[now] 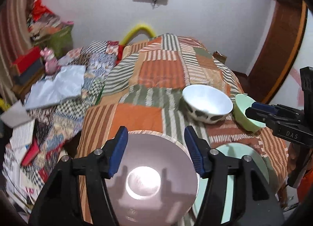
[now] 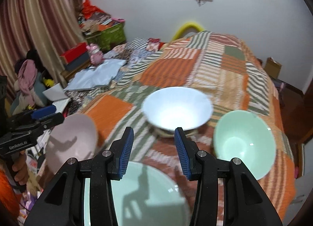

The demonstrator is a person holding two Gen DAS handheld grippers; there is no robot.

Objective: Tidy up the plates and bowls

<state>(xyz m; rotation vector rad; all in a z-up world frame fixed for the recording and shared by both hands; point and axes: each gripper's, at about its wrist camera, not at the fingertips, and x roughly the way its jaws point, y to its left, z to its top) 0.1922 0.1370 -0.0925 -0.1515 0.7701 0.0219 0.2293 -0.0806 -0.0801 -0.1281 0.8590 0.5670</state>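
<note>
**Both grippers empty above the dishes on the quilt**

I have the left gripper (image 1: 155, 148) hovering over the pink plate (image 1: 148, 177), its blue pads (image 1: 119, 151) spread fairly wide with nothing between them. The plate lies flat on the patchwork quilt (image 1: 156, 73), and my gripper's shadow falls across its glossy face. Just to the right of it, partly under its edge, lies a mint-green plate (image 1: 234, 186).

My right gripper (image 2: 154, 152) stands with a narrower gap, also gripping nothing. Through the right wrist camera it hangs over that mint-green plate (image 2: 140, 192), pointing toward the white bowl (image 2: 177, 108). In the left wrist view the white bowl (image 1: 207, 103) shows dark patches on its outer wall and sits upright on the quilt. The mint-green bowl (image 2: 244, 143) sits just beside it to the right, tilted a little toward my camera; whether the two bowls touch I cannot tell.

From the right wrist view the pink plate (image 2: 72, 141) appears at the left, with the left gripper (image 2: 49, 115) reaching in above its edge and a hand (image 2: 19, 169) on the handle below. Motion blur softens most edges. Papers (image 1: 56, 87) and a pink toy (image 1: 49, 62) lie on the far left side of the bed.
</note>
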